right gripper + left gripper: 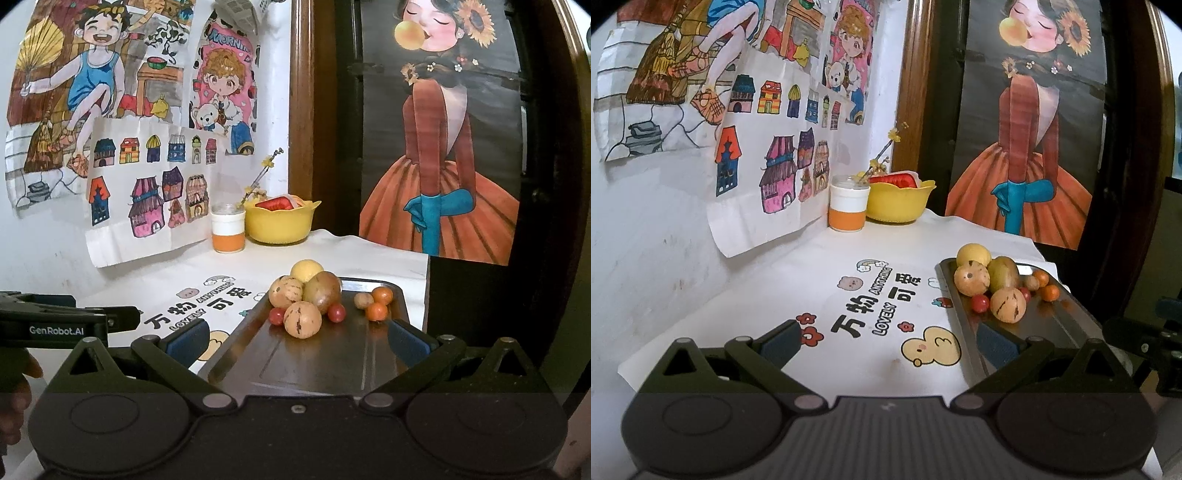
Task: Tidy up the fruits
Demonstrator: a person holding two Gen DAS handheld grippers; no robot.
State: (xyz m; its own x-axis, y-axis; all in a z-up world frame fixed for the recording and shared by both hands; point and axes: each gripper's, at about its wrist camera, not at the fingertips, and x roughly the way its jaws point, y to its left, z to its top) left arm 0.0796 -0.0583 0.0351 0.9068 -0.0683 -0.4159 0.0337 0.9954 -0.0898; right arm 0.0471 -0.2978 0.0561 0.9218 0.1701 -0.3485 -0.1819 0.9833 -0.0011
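Both grippers held low over the table with jaws wide apart and nothing between them.

The right gripper [297, 341] sits level at the near end of the dark metal tray [321, 365], its blue pads [410, 339] splayed to either side of it; the left gripper [886, 345] hovers over the white printed tablecloth [849, 280] just left of the tray, a hand [14, 402] showing at the right view's left edge. Fruit sits at the tray's far end — 2 tan speckled round fruits [303, 319], a brownish-green one [323, 291], a yellow one [306, 270], 2 red cherry tomatoes [337, 313], 2 small oranges [376, 311] and a small brown nut-like piece [364, 300]. Farther back, by the wall, stand an orange-and-white cup [228, 230] and a yellow bowl [280, 223].
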